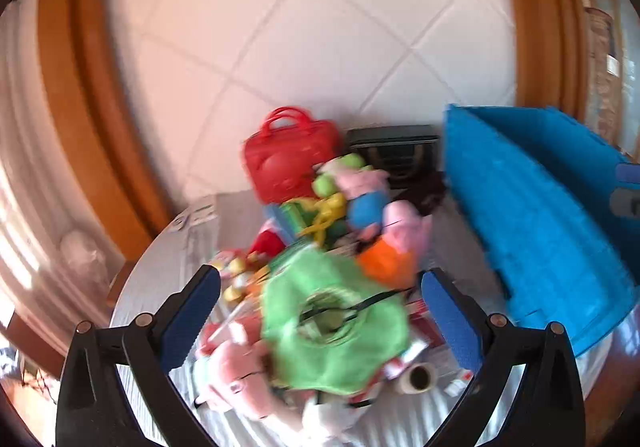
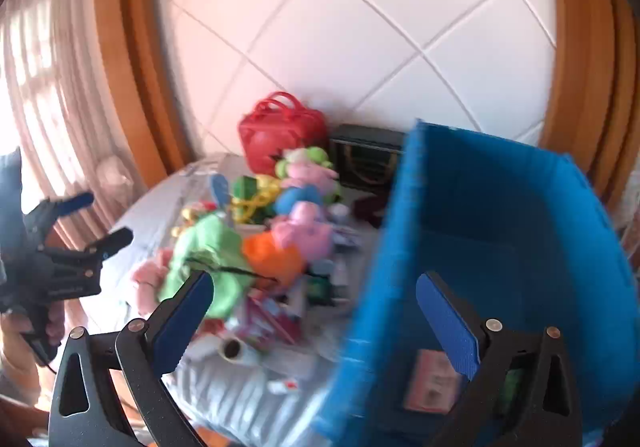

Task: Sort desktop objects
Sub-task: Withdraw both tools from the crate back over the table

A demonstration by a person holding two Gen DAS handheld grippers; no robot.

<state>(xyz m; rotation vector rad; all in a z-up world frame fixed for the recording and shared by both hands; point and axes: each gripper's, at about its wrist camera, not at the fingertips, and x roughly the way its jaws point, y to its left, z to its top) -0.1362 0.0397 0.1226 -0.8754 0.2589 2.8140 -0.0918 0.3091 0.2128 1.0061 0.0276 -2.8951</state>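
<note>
A heap of toys lies on the grey-covered table (image 1: 168,271): a green plush (image 1: 336,331), pink pig plushes (image 1: 404,227), an orange plush (image 1: 384,263), a yellow-green toy (image 1: 316,215) and a tape roll (image 1: 418,377). My left gripper (image 1: 320,311) is open and empty, above the green plush. My right gripper (image 2: 316,311) is open and empty, straddling the near wall of the blue crate (image 2: 500,207). The left gripper also shows in the right wrist view (image 2: 100,219), open. The green plush (image 2: 208,251) and tape roll (image 2: 234,349) show there too.
A red handbag (image 1: 288,159) and a dark box (image 1: 396,151) stand at the back against the tiled wall. The blue crate (image 1: 532,215) stands at the right; a reddish card (image 2: 434,379) lies inside it. Curtains hang at the left.
</note>
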